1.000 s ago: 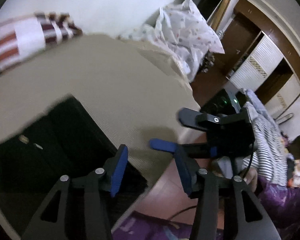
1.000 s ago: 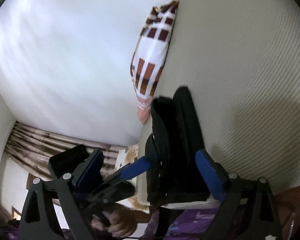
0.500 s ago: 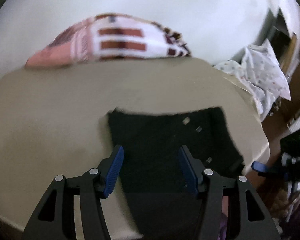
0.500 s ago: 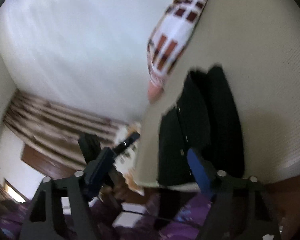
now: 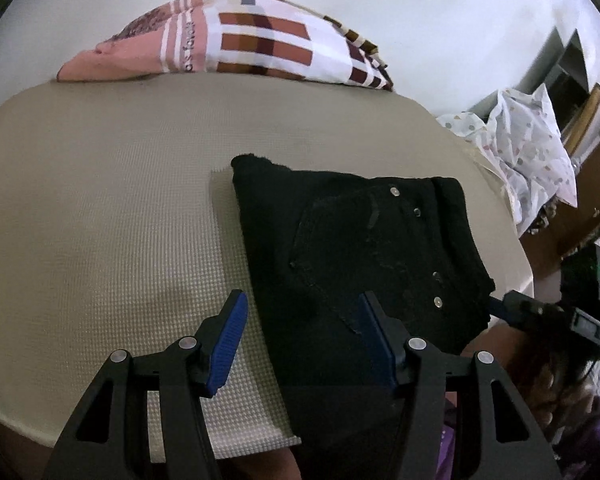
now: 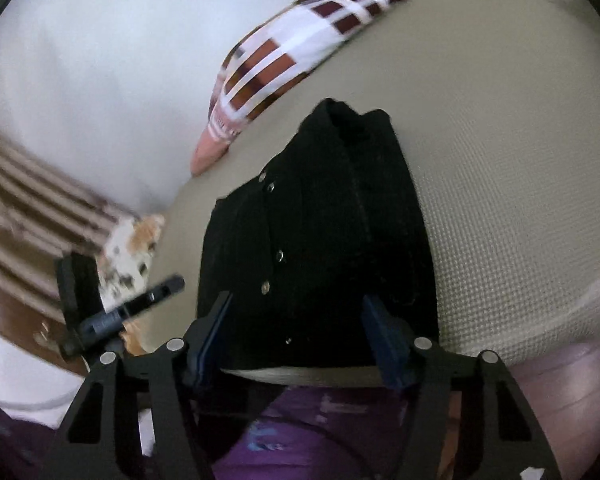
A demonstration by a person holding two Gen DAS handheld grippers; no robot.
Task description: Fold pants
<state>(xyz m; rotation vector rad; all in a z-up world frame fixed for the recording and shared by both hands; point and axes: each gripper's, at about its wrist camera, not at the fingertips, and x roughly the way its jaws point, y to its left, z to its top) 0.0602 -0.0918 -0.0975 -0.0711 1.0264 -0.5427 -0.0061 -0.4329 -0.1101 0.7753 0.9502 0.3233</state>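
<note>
Black pants (image 5: 352, 248) lie folded into a thick rectangle on the beige mattress (image 5: 100, 220), metal studs facing up. My left gripper (image 5: 300, 312) hovers open over their near left edge, one pad above the mattress, the other above the cloth. In the right wrist view the pants (image 6: 320, 220) fill the middle. My right gripper (image 6: 296, 312) is closing, and the pants' near edge shows in its gap with neither pad pressing on it. Each gripper shows in the other's view: the right gripper (image 5: 512, 308) at the pants' right corner, the left gripper (image 6: 140, 304) off their left side.
A checked red, white and pink pillow (image 5: 240, 40) lies at the far side of the mattress against a white wall. Crumpled spotted bedding (image 5: 532, 152) sits at the right end. Purple patterned cloth (image 6: 300, 420) lies below the mattress's near edge.
The left wrist view swung from the bed's corner round to face the pants squarely. The right gripper's jaws narrowed, and the pants now sit centred between them.
</note>
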